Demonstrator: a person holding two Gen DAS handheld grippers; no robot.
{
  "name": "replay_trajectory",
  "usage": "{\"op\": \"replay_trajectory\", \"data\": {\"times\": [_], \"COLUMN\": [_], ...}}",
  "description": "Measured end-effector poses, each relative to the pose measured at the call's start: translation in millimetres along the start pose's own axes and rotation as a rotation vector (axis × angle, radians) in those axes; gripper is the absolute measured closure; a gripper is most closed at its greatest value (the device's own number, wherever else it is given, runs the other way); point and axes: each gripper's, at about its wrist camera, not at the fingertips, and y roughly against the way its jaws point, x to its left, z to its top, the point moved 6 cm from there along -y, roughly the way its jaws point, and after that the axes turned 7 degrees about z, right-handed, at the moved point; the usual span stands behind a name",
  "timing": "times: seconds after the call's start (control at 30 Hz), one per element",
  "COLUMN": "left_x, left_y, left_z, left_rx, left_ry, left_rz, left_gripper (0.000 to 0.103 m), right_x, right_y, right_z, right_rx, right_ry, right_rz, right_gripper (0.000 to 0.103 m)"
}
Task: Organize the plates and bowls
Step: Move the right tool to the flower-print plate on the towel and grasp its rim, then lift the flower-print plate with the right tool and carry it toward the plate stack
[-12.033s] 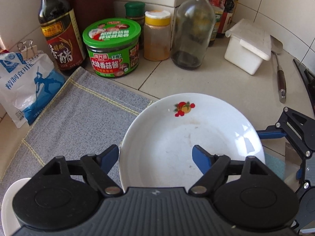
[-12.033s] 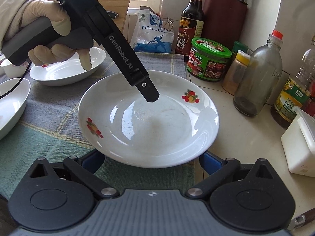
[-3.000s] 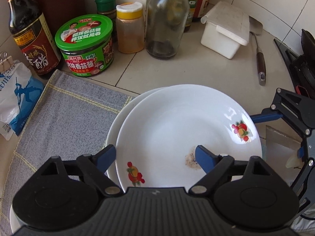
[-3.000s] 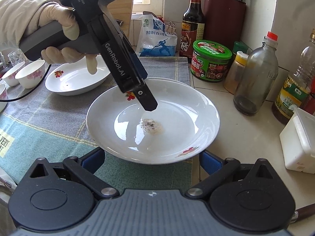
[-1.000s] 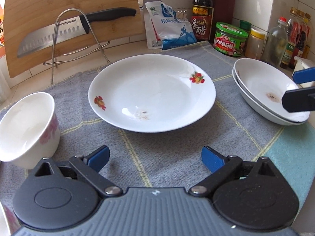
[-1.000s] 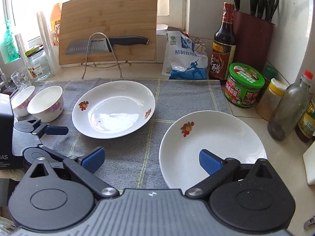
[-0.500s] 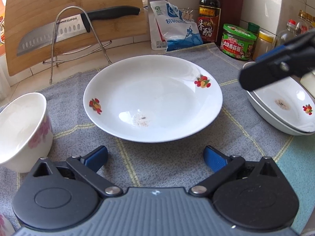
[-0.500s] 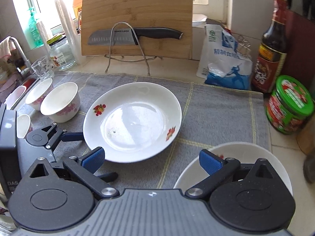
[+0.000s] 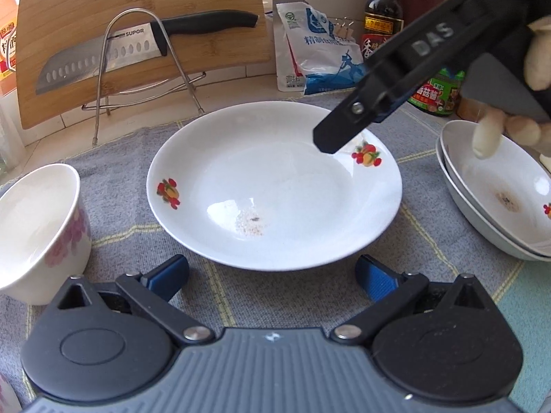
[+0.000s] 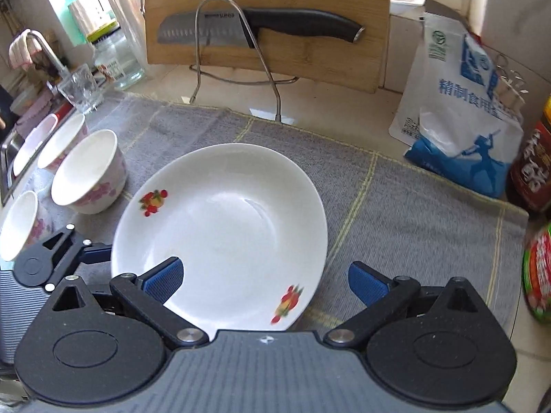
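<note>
On grey cloth (image 9: 113, 175), white fruit-print plate (image 9: 275, 186) lies flat at centre. Right of plate: two stacked plates (image 9: 499, 192). Left of plate: floral bowl (image 9: 38, 220). Left gripper (image 9: 272, 275) near plate's front rim, jaws spread, empty. Right gripper (image 10: 265, 278) above plate, jaws spread, empty.

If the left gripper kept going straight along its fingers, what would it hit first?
The left gripper, jaws open, would most likely meet the near rim of the white shallow plate with fruit decals on the grey checked cloth; depth is uncertain, so it might pass over it.
</note>
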Motion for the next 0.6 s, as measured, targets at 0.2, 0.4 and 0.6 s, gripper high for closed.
{"op": "replay_trajectory", "data": {"times": [0.2,0.4,0.6], "left_x": [0.1,0.9,2.1], "left_y": [-1.6,-3.8,-5.8], "left_z": [1.5,3.2,5.4], "left_rx": [-0.006,-0.010,-0.011], "left_ry": [0.014,0.023,0.025], "left_rz": [0.011,0.016,0.017], "left_gripper": [0.000,0.000,0.000], "right_x": [-5.7,-7.6,-3.1], "right_y": [-28.8,-47.5,-50.7], "right_z": [13.4,19.1,18.5], "right_rx": [0.083,0.137,0.161], "right_ry": [0.049,0.056,0.124], "right_rz": [0.038,0.060,0.047], "right_gripper": [0.000,0.000,0.000]}}
